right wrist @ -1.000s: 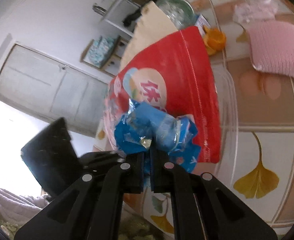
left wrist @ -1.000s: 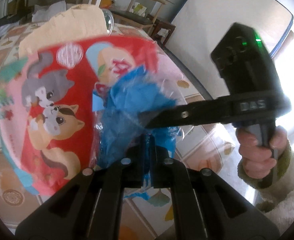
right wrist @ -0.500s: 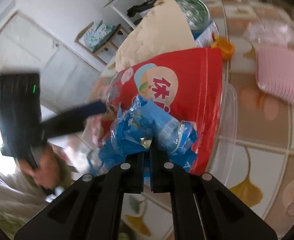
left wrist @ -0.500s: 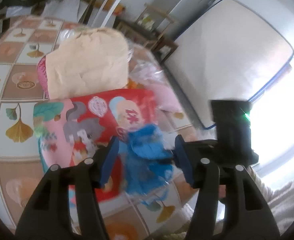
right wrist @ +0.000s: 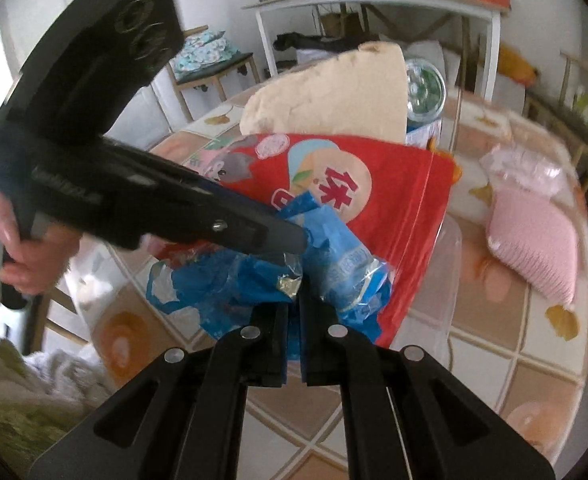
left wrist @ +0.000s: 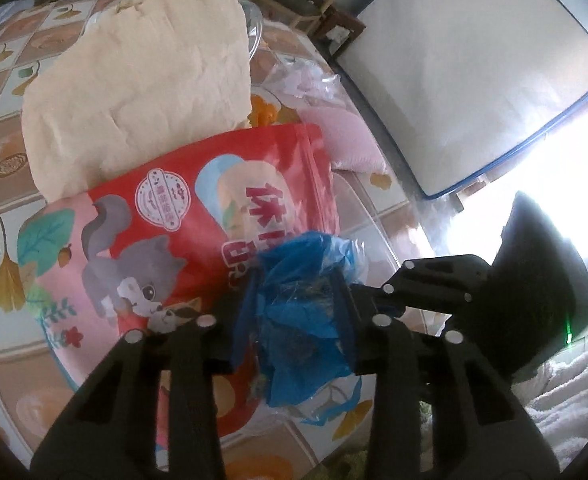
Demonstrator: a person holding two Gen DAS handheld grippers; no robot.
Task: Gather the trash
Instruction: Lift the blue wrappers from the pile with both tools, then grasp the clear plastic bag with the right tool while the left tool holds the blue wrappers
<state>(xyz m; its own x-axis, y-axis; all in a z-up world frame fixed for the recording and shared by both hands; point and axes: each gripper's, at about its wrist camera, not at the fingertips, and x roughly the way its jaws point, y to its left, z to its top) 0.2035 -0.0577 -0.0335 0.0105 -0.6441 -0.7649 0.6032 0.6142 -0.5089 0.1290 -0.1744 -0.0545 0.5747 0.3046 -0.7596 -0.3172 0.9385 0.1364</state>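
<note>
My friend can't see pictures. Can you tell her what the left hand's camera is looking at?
The left gripper has its fingers on both sides of a crumpled blue plastic wrapper, and its jaws have just been closing. Behind lie a red snack bag with cartoon squirrels, a tan paper bag and a leaf-patterned tablecloth; the right gripper reaches in from the right.

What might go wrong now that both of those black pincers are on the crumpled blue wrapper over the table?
1. The blue wrapper is thin and crinkly. The right gripper is pinching it while the left gripper, whose jaws have just been closing, straddles its other side; pulling apart could tear it.
2. Loose flaps hang free, so a scrap might drop onto the red snack bag or the table.
3. The two tools sit close and could knock together.
</note>
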